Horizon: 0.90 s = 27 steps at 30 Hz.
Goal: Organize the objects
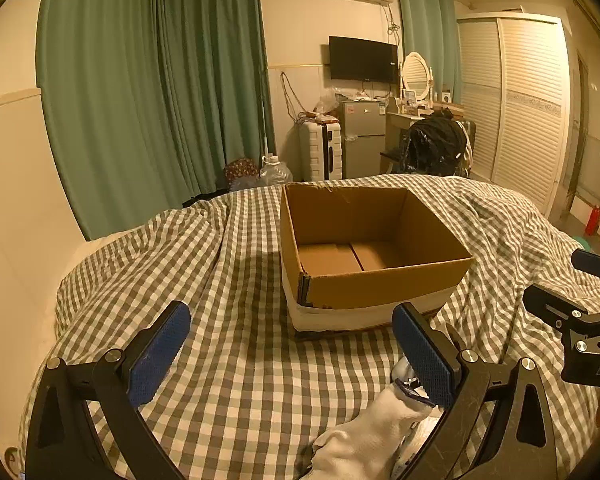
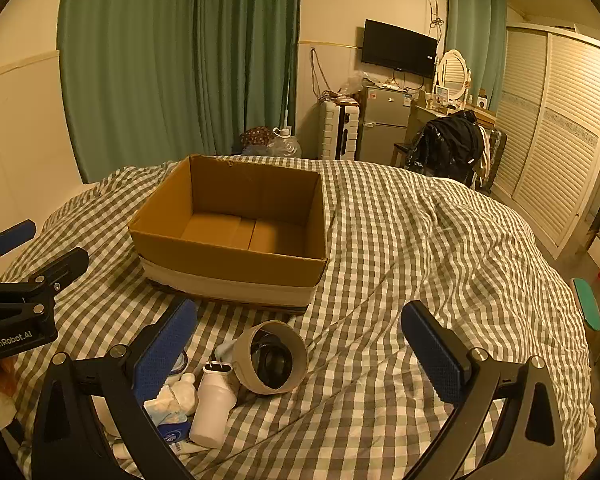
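Note:
An open, empty cardboard box (image 1: 374, 240) sits on the checked bedspread, and it also shows in the right wrist view (image 2: 236, 224). My left gripper (image 1: 292, 354) is open and empty, just short of the box. A white sock (image 1: 374, 432) lies under its right finger. My right gripper (image 2: 300, 354) is open and empty above a pile of small items: a beige roll of tape (image 2: 272, 358) on its side, a white bottle (image 2: 214, 402) and a tissue pack (image 2: 168, 410). The left gripper shows at the left edge of the right wrist view (image 2: 28, 272).
The checked bedspread (image 1: 220, 272) covers the whole bed, rumpled to the right (image 2: 440, 240). Beyond the bed stand green curtains (image 1: 148, 80), a white suitcase (image 1: 320, 152), a small fridge (image 1: 362, 140), a chair with dark clothes (image 1: 436, 144) and a louvred wardrobe (image 1: 516, 104).

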Available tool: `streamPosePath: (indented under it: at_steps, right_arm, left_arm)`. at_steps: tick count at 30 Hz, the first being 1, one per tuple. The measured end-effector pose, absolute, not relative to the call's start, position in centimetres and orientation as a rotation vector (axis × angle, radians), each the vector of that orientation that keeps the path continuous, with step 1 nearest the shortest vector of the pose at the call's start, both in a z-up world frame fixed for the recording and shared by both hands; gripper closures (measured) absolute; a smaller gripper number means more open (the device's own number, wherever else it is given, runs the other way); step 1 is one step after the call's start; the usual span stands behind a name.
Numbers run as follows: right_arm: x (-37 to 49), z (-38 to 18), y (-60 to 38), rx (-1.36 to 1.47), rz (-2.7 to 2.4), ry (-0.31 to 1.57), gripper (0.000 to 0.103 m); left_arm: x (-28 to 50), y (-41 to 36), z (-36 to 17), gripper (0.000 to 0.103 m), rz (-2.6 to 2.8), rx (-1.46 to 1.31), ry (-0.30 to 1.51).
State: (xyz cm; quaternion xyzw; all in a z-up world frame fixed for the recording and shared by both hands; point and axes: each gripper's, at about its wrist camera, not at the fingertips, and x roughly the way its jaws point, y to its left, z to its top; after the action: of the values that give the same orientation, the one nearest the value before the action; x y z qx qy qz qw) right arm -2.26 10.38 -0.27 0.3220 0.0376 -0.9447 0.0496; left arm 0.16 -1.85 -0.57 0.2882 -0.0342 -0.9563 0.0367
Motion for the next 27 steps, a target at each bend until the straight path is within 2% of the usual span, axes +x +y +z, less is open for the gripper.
streamPosePath:
  at_steps: [10, 27]
  right_arm:
    - [-2.1, -0.1, 10.2, 0.977, -2.871, 0.118, 0.0]
    - [-1.3, 0.8, 10.0, 0.933, -2.86, 0.123, 0.0]
  left_arm:
    - [0.1, -1.9, -0.6, 0.0, -2.959, 0.908, -0.067]
    - [1.2, -1.7, 0.2, 0.0, -2.94, 0.873, -0.131]
